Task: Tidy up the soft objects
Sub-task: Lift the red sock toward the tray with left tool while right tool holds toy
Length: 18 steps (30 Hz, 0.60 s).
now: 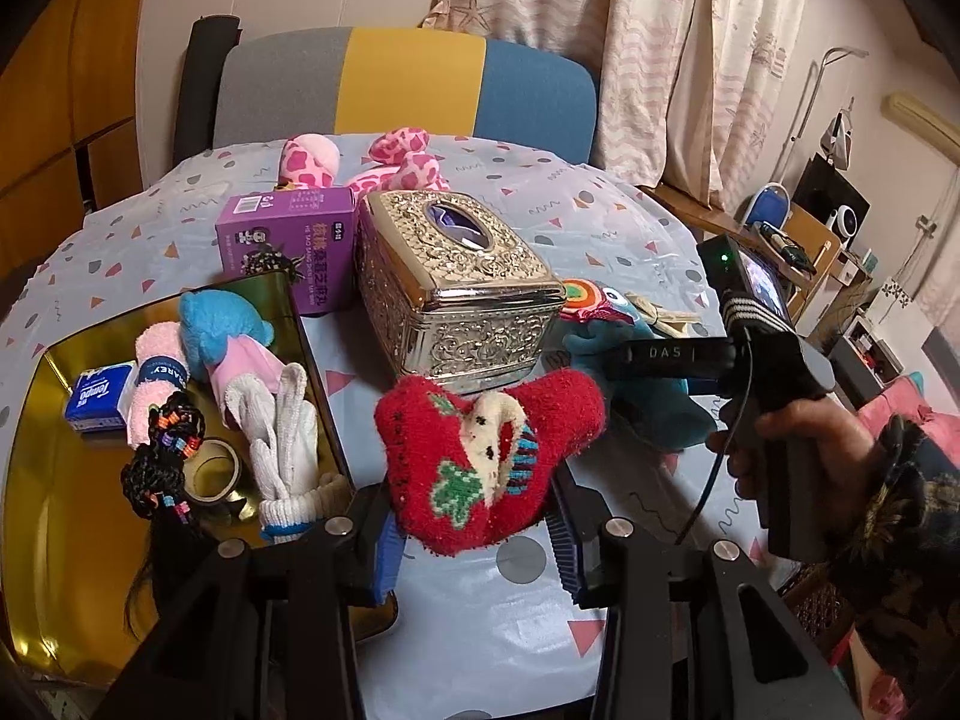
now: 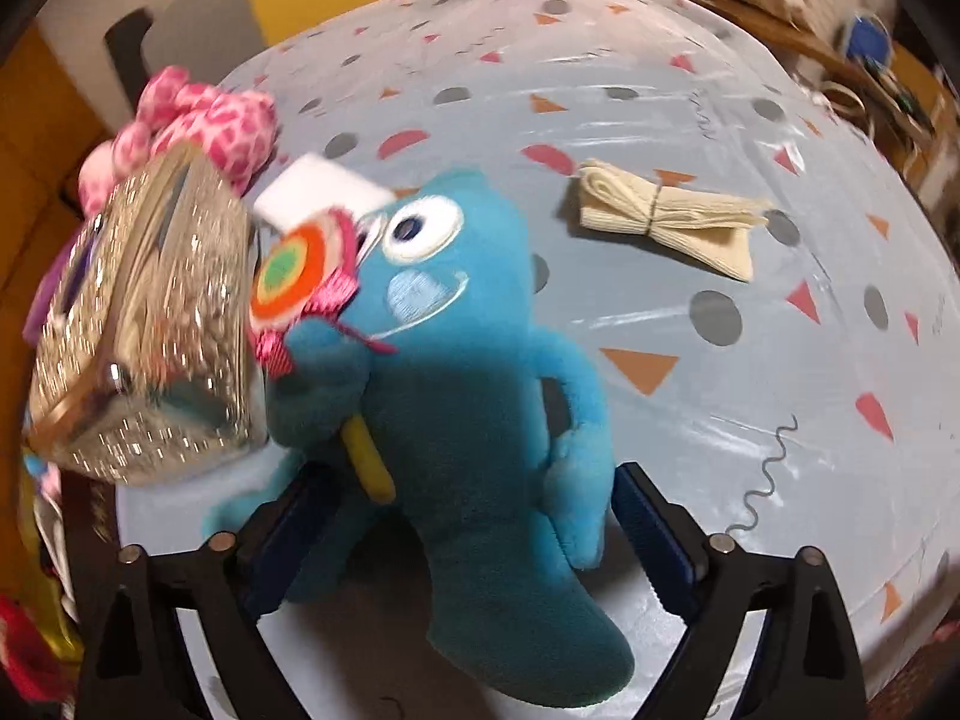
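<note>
Right-wrist view blurred; gold tissue box smeared, blue plush partly shadowed, its tail cut by the frame's lower edge. Left claw clamped on a red knitted sock, fuzzy, patterned in green, white and blue, held just above the bench beside the gold tray. Right claw spread wide, astride the plush, pads not pressing it. Plush lying on the bench, big eye up, striped lollipop against the box. Tray already crowded with soft toys, white gloves, tape.
</note>
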### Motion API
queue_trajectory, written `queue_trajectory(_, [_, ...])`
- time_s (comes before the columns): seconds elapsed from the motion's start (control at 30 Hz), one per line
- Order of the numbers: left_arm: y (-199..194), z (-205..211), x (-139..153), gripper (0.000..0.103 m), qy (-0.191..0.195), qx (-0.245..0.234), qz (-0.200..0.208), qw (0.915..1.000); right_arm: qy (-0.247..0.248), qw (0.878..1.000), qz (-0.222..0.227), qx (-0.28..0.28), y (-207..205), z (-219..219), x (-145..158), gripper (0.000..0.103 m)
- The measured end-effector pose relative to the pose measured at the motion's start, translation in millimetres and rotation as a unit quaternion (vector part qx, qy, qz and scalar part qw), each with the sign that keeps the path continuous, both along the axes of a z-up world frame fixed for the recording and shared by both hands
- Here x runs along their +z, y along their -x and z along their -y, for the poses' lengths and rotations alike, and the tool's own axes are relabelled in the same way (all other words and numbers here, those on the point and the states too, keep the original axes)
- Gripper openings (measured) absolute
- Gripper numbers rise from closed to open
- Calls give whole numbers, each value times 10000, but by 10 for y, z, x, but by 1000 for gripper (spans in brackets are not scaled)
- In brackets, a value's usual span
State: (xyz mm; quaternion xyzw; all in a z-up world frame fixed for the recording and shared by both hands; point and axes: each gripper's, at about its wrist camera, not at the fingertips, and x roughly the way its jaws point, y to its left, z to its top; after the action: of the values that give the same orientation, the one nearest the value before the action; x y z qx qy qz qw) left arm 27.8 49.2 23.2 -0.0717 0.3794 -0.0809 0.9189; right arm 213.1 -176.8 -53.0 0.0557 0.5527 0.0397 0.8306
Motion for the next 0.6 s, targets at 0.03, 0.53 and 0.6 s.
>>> queue_trajectory(0.03, [-2,-3,-4,41,2,-2,-5,10000,-62,10000,20,10,8,18,-12,95])
queue_trajectory(0.53, [13,-17,-21,42,15,52,-5,10000,451,9984,-52,345,228,-24,-156,53])
queue_trajectory(0.6, [34,-38,2,42,-20,101,52,9999,539,9978,-24,379,238,-49,-165,53])
